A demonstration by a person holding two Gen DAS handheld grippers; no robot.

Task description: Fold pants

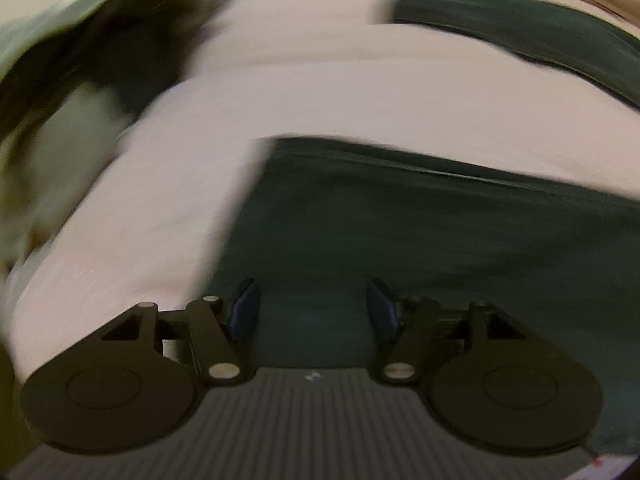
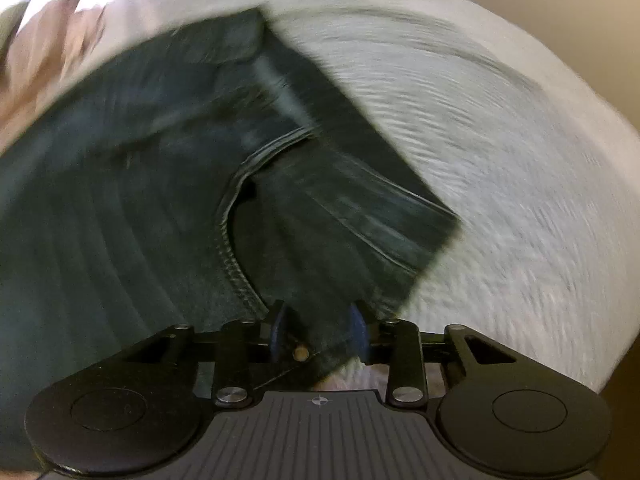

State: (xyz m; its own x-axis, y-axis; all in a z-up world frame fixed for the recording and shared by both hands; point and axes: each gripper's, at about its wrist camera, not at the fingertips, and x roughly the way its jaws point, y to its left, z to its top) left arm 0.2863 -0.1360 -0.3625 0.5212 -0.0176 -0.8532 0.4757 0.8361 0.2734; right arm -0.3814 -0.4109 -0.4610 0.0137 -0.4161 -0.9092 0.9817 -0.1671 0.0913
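Right claw [image 2: 318, 330] grips dark denim pants [image 2: 160, 200] at the waistband; left claw [image 1: 312, 308] gapes empty above them, over white bedsheet [image 2: 500, 160].

— What do your pants [image 2: 160, 184] look like from the right wrist camera?

— Dark denim, blackish green in this light, blurred. They fill your frame from 9 o'clock across to the centre, lying flat. A curved, double-stitched pocket seam [image 2: 236, 216] runs down toward 6 o'clock. One squared corner points out at 3 o'clock.

— And the left wrist view?

— There your pants [image 1: 420, 240] spread as a broad dark panel from the centre to 4 o'clock, with a straight edge at the top. A second dark strip of them [image 1: 520, 28] shows near 1 o'clock, apart from the panel.
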